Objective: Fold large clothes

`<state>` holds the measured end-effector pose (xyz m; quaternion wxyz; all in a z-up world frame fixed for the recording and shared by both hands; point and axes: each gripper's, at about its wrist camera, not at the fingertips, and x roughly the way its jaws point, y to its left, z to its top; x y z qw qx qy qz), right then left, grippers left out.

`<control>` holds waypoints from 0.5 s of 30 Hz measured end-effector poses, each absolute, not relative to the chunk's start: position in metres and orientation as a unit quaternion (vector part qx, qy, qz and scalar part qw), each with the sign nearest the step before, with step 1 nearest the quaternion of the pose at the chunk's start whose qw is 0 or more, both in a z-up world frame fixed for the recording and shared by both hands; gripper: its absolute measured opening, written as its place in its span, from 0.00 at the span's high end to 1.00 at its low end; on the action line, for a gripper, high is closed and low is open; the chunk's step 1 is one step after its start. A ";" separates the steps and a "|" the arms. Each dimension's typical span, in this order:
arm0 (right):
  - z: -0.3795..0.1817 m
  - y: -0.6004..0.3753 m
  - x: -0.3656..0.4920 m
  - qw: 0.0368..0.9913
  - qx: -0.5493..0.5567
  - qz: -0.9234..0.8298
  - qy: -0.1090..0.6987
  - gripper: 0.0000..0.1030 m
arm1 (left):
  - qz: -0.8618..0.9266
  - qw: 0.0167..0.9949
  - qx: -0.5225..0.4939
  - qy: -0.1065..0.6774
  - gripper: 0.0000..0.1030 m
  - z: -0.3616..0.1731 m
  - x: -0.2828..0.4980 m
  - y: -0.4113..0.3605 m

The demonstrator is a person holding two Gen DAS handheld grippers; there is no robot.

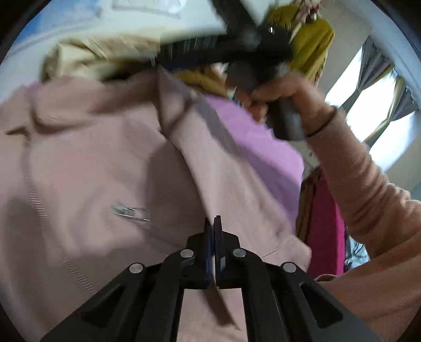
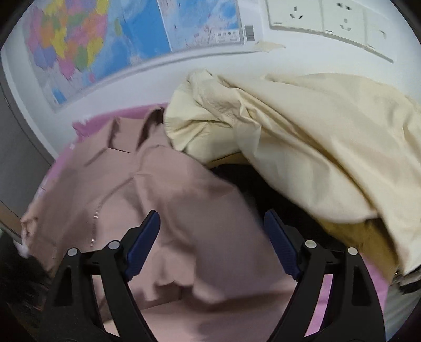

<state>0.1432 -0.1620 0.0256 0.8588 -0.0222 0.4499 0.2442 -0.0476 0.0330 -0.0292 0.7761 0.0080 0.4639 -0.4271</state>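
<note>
Centrally, a dusty-pink zip jacket (image 1: 100, 157) is shown spread over a pink sheet (image 1: 257, 136), its collar toward the wall and one flap lifted into a ridge across the middle. A cream garment (image 2: 302, 136) is heaped just beside it, at the collar end, with mustard cloth (image 1: 313, 42) seen near it in the left wrist view. A wall map (image 2: 110, 36) and a row of sockets (image 2: 329, 23) are fixed to the wall behind. The left gripper (image 1: 213, 223) is seen at the near edge of the jacket, its jaws brought fully together; a fold of pink cloth appears to be pinched between them, though blur leaves this uncertain. The right gripper (image 2: 211, 223) is held above the jacket's folded side, its jaws standing wide with nothing between them. The right hand (image 1: 279, 100) and its peach sleeve (image 1: 368, 189) are visible over the far side.

The step in hand is judged to be the folding of one side of the jacket inward. For the next move, a free edge or sleeve would need to be taken by the wide jaws and carried across, while the near edge is kept pinned.
</note>
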 end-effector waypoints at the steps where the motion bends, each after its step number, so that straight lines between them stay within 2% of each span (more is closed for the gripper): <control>1: 0.023 -0.158 0.150 0.844 -0.025 0.263 0.467 0.21 | -0.426 0.782 0.005 0.455 1.00 -0.021 -0.049 0.042; 6: 0.002 -0.146 0.170 0.817 -0.052 0.257 0.513 0.18 | -0.392 0.823 0.011 0.412 1.00 0.017 -0.062 0.094; 9: -0.005 -0.149 0.173 0.806 -0.028 0.268 0.528 0.23 | -0.370 0.837 -0.003 0.403 0.99 0.026 -0.070 0.117; 10: -0.005 -0.153 0.173 0.810 -0.021 0.263 0.525 0.23 | -0.371 0.838 -0.001 0.401 0.95 0.024 -0.072 0.118; 11: -0.002 -0.156 0.171 0.813 -0.010 0.262 0.520 0.23 | -0.373 0.835 -0.003 0.405 0.85 0.021 -0.072 0.116; 12: 0.003 -0.161 0.167 0.819 0.002 0.263 0.510 0.23 | -0.385 0.824 -0.008 0.416 0.56 0.020 -0.072 0.109; 13: 0.009 -0.166 0.161 0.825 0.011 0.267 0.499 0.23 | -0.392 0.818 -0.007 0.420 0.45 0.015 -0.071 0.103; 14: 0.013 -0.169 0.157 0.829 0.017 0.269 0.491 0.23 | -0.399 0.814 -0.002 0.421 0.40 0.008 -0.070 0.093; 15: 0.020 -0.176 0.149 0.836 0.028 0.270 0.476 0.23 | -0.408 0.808 0.002 0.425 0.40 0.003 -0.068 0.083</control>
